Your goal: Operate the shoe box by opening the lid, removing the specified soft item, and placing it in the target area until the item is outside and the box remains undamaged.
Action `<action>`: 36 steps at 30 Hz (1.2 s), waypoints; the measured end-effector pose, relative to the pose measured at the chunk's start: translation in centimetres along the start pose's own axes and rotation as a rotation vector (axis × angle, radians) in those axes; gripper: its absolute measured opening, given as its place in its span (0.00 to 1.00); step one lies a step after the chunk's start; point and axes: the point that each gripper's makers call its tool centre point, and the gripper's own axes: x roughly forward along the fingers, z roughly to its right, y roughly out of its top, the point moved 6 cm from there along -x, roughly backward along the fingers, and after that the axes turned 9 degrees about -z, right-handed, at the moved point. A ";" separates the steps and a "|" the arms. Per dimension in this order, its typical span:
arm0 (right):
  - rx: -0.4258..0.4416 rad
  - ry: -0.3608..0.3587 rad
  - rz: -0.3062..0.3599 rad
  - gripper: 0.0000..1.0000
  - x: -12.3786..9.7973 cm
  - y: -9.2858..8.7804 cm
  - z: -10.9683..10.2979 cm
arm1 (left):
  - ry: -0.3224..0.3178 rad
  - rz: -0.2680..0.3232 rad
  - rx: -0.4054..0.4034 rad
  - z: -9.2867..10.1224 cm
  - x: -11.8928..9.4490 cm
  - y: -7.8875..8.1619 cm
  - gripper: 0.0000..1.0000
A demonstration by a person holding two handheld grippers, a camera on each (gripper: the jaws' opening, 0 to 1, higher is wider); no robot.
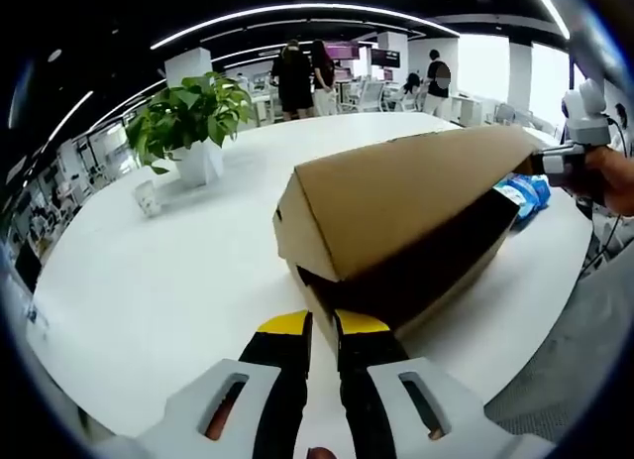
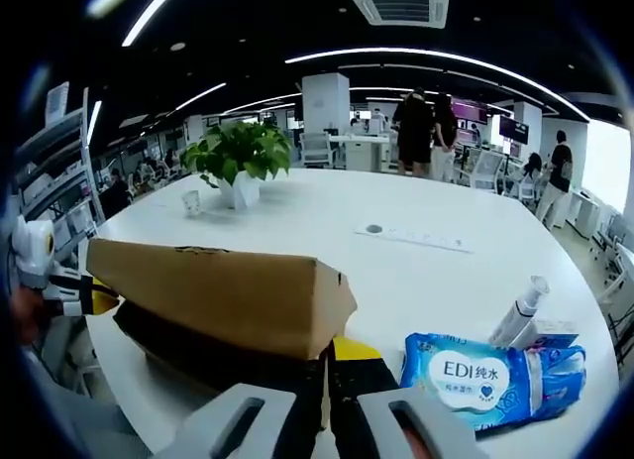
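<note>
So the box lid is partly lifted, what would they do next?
Probably swing the cardboard lid further up and back: it is only tilted over the dark box, both grippers, left and right, sit at its edges, and nothing inside shows yet.

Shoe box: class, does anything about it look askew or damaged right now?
The lid is lifted and tilted, leaving a dark gap above the box. That fits opening it. No tears or crushing are visible on the cardboard in either view.
</note>
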 end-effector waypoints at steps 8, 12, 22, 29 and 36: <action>0.012 0.003 -0.010 0.00 0.3 -0.7 0.0 | -0.023 0.007 -0.042 0.2 0.1 -0.7 0.06; 0.030 -0.002 -0.017 0.00 0.4 -1.1 0.3 | -0.025 0.006 -0.033 0.4 0.2 -0.8 0.05; 0.041 0.004 -0.049 0.00 0.6 -2.9 0.2 | -0.018 0.005 -0.054 0.3 0.0 -1.3 0.04; 0.053 0.009 -0.062 0.00 0.7 -3.6 0.3 | -0.023 0.000 -0.074 0.1 -0.1 -1.9 0.04; 0.069 0.011 -0.085 0.00 0.9 -4.1 0.5 | -0.031 -0.008 -0.081 0.3 -0.1 -2.0 0.02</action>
